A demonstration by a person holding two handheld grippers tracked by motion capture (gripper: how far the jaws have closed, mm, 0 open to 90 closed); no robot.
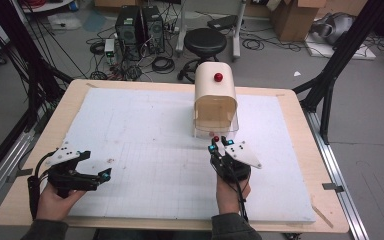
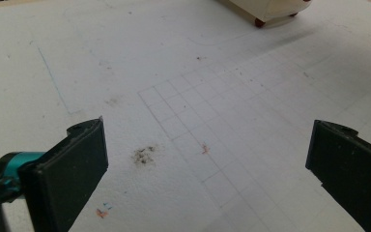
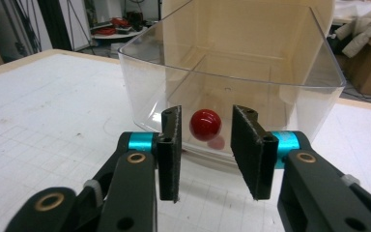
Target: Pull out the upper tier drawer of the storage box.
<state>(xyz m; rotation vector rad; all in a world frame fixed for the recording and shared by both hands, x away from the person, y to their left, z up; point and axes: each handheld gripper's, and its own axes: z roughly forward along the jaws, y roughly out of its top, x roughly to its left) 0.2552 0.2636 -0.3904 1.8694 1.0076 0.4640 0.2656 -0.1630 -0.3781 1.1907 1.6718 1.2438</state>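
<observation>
Bracketing the small red round knob [image 3: 205,124] on the clear plastic drawer front [image 3: 232,104], the right gripper [image 3: 205,150] stands narrowly open; off-centre closure risks slipping; left gripper [image 2: 205,159] gapes wide, idle.

Even overhead light; soft shadows; slight softness; near fingers [image 2: 72,169] blurred.

High view overlooks table [image 1: 40,150], gripper views low, sharing white mat [image 2: 174,72]

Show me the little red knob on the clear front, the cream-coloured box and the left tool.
red knob [image 3: 205,124], right gripper view, its round face.
cream box [image 1: 215,85], high view, its top.
left tool [image 1: 97,176], high view, between its tips.
</observation>
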